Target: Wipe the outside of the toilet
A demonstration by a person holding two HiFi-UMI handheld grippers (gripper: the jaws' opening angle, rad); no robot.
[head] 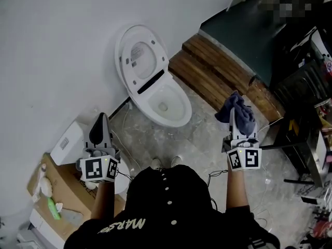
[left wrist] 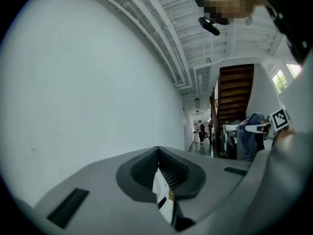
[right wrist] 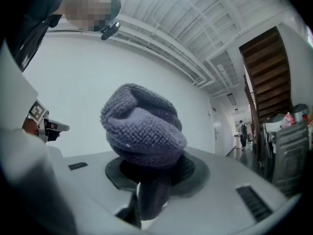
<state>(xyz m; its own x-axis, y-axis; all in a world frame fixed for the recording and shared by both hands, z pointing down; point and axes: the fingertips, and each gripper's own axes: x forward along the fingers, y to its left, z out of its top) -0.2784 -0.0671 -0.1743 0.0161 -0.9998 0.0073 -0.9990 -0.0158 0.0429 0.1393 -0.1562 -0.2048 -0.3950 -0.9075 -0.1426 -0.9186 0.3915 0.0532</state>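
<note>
The white toilet [head: 163,105] stands against the wall with its lid [head: 140,53] raised, ahead of me on the concrete floor. My right gripper [head: 234,117] is held up to the right of the bowl, shut on a bunched blue-grey cloth [head: 237,110]. The cloth [right wrist: 143,129] fills the jaws in the right gripper view. My left gripper [head: 100,121] is raised to the left of the toilet, shut with nothing in it. Its jaws [left wrist: 159,168] meet and point at the bare wall. Neither gripper touches the toilet.
Wooden steps [head: 218,69] run behind the toilet on the right. A white box [head: 70,141] and a cardboard box [head: 52,191] sit at the left by the wall. A black metal rack [head: 306,87] stands at the right. Cables lie on the floor [head: 199,144].
</note>
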